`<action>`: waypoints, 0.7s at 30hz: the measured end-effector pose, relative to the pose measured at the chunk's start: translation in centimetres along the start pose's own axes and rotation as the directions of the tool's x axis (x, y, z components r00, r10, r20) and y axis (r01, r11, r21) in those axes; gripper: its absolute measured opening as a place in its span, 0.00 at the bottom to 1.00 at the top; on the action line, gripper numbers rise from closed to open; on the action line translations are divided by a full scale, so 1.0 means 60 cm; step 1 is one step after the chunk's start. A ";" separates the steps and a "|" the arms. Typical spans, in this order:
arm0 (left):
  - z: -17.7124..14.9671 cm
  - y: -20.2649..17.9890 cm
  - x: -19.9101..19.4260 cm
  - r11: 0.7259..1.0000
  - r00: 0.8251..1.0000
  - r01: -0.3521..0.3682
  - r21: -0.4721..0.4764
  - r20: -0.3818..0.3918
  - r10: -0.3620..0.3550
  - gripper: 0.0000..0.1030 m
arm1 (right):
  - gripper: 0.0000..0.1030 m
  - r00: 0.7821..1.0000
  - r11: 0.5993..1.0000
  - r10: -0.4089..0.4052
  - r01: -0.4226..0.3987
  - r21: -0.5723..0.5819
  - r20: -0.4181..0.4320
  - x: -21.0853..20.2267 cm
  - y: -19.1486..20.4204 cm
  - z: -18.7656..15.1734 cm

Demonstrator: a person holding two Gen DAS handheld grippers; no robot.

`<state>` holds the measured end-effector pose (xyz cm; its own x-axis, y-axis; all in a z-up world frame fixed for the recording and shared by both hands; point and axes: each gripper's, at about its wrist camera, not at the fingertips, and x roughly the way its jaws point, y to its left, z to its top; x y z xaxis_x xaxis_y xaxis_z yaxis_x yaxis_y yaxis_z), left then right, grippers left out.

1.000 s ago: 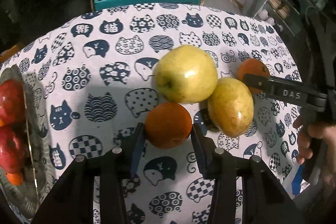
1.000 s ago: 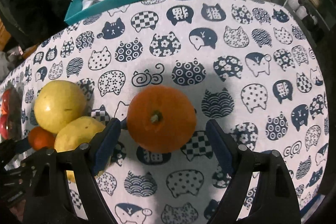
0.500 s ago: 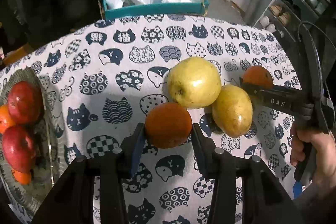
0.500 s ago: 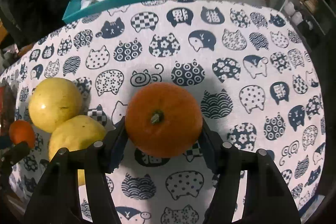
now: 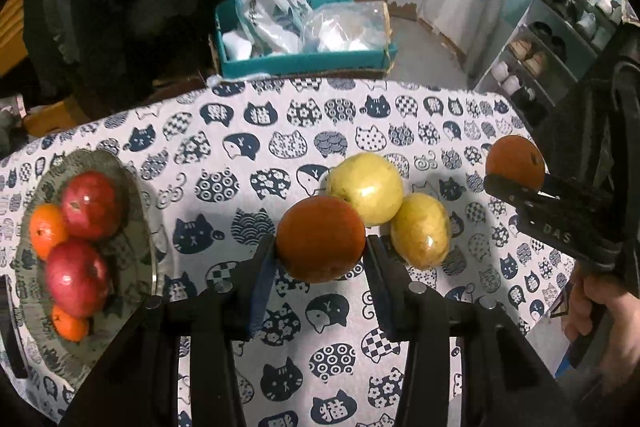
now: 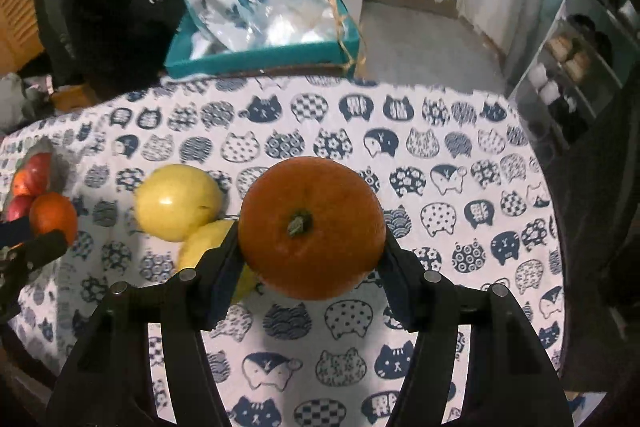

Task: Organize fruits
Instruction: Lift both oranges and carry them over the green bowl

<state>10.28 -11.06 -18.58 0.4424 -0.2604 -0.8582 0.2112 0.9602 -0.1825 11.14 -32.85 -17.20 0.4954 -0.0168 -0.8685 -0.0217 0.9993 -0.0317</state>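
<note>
My left gripper [image 5: 320,259] is shut on an orange [image 5: 321,238] and holds it above the cat-print tablecloth. My right gripper [image 6: 310,255] is shut on a larger orange [image 6: 311,227], also lifted; this orange also shows at the right of the left wrist view [image 5: 515,162]. A yellow apple [image 5: 365,187] and a yellow pear [image 5: 421,229] lie together on the cloth between the two grippers. A glass plate [image 5: 140,227] at the left holds two red apples [image 5: 91,205] and small oranges [image 5: 48,230].
A teal box [image 5: 304,61] with plastic bags stands beyond the table's far edge. A shoe rack [image 5: 560,39] stands at the right. A dark chair or coat [image 5: 112,7] is at the back left. The cloth [image 6: 440,211] spreads right of the fruit.
Both grippers have risen with their oranges. The right gripper closed on its orange. The plate with red apples has come further into the left wrist view.
</note>
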 end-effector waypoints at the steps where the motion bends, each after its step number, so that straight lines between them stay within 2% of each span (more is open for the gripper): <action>1: 0.000 0.001 -0.006 1.000 1.000 0.000 -0.002 0.007 0.000 0.43 | 0.61 1.000 1.000 0.002 -0.002 -0.007 0.010 -0.012 0.003 0.000; 21: -0.006 0.032 -0.144 0.999 0.991 0.003 -0.039 0.131 0.002 0.43 | 0.61 0.988 0.993 0.073 -0.059 -0.100 0.135 -0.150 0.072 0.005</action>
<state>6.54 -6.91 -11.69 0.5529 -0.2693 -0.7886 0.1786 0.9626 -0.2035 6.84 -28.39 -9.38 0.6056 0.0606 -0.7935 -0.1381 0.9900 -0.0298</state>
